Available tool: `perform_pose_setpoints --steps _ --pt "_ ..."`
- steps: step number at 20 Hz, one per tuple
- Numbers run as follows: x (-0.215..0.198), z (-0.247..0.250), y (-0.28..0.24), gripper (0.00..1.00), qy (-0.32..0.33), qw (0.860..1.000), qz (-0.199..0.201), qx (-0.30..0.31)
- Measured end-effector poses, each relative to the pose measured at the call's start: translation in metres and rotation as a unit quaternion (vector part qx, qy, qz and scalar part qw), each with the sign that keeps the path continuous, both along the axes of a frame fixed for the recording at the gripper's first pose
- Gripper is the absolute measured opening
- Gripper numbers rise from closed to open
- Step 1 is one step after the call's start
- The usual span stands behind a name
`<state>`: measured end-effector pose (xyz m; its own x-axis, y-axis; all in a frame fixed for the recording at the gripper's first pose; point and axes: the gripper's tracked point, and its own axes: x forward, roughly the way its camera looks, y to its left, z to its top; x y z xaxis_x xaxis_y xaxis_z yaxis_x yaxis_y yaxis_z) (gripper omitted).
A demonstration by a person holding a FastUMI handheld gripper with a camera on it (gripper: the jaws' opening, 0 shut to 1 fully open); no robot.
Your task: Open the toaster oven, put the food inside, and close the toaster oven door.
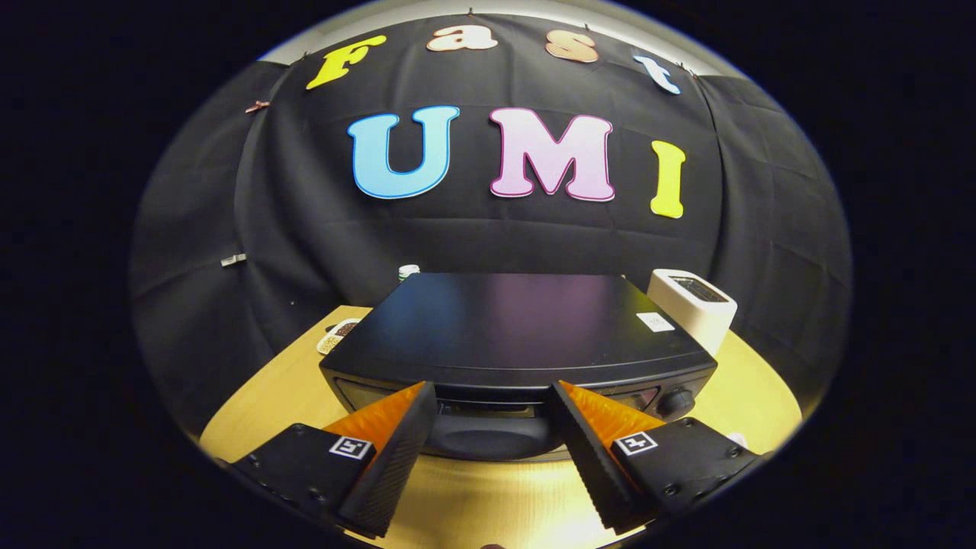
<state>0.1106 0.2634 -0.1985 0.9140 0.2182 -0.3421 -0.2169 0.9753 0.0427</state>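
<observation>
Hand-held gripper (pixel 494 404) spread wide before black toaster oven (pixel 518 328), its label (pixel 655 322) unreadable.

The toaster oven (pixel 518 335) shows mostly its top; its door front is largely hidden behind the spread fingers of the tool (pixel 494 404), so whether it is fully closed cannot be told. A small dish (pixel 335 335) at far left is half hidden by the oven, its contents too small to name. A capped container (pixel 409 270) behind the oven shows just its top.
</observation>
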Motion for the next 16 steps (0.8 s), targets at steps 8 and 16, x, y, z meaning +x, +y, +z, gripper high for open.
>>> perform_pose_setpoints --steps 8,16 --pt "-0.036 -0.009 -0.007 0.99 0.014 1.0 0.01 -0.012" --pt "-0.092 -0.045 -0.019 0.98 0.058 0.997 0.035 -0.028"
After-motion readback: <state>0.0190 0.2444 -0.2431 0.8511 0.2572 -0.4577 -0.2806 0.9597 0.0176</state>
